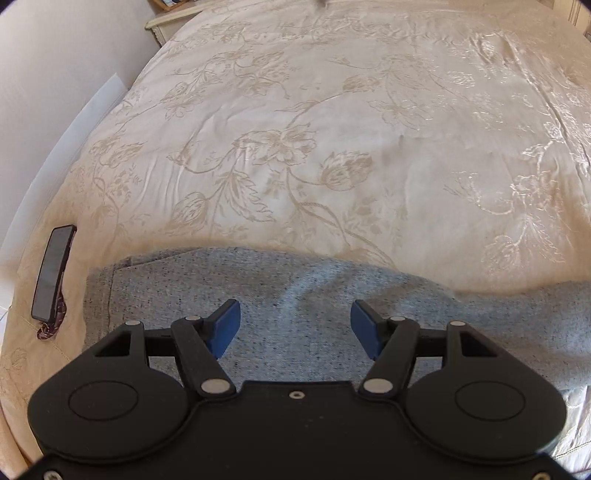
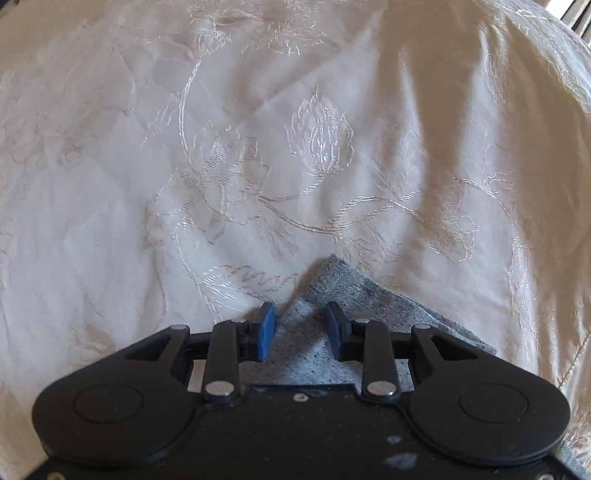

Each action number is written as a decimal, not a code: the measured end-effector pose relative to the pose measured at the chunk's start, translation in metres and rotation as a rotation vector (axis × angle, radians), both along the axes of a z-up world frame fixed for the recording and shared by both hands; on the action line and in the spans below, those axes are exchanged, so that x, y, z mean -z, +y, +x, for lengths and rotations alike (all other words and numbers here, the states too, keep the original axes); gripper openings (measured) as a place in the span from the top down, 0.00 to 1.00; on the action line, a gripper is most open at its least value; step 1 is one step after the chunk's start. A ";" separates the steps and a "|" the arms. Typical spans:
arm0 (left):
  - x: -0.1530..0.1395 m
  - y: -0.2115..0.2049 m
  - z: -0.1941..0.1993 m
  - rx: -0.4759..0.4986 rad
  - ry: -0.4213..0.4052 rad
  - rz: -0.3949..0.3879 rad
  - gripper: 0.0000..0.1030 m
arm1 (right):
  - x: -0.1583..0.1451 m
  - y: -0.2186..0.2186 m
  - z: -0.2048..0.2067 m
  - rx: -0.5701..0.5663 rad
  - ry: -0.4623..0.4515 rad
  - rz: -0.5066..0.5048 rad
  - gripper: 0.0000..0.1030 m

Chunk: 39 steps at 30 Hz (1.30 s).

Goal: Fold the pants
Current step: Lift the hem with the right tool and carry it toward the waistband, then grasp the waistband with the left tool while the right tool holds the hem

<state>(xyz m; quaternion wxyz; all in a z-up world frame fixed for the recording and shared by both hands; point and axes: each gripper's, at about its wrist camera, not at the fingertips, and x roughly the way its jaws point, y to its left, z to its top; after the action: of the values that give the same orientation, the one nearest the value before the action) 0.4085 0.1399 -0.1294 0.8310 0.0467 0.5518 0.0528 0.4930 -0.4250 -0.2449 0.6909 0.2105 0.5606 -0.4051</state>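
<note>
The grey knit pants lie flat across the near part of a bed with a cream floral cover. My left gripper is wide open and empty, hovering above the pants near their waistband end. In the right wrist view a corner of the pants points away from me on the cover. My right gripper is partly open, its blue pads on either side of that corner's fabric, not closed on it.
A dark phone lies on the bed's left edge beside the pants, with a small red patterned item next to it. A white wall and a bedside cabinet stand to the left.
</note>
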 end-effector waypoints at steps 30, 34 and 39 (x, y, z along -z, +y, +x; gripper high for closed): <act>0.078 0.082 0.086 -0.258 0.273 0.034 0.86 | -0.058 0.020 -0.125 -0.027 -0.188 0.094 0.96; 0.041 0.086 0.053 -0.236 0.170 -0.022 0.92 | -0.081 0.017 -0.127 -0.054 -0.237 0.081 0.96; -0.026 0.098 0.001 -0.226 0.035 -0.150 0.94 | -0.116 0.012 -0.143 -0.075 -0.299 0.080 0.96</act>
<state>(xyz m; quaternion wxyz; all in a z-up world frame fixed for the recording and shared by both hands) 0.4092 0.2381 -0.1031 0.8113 -0.0769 0.5701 0.1038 0.3497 -0.4127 -0.1286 0.7723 0.2747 0.4746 -0.3208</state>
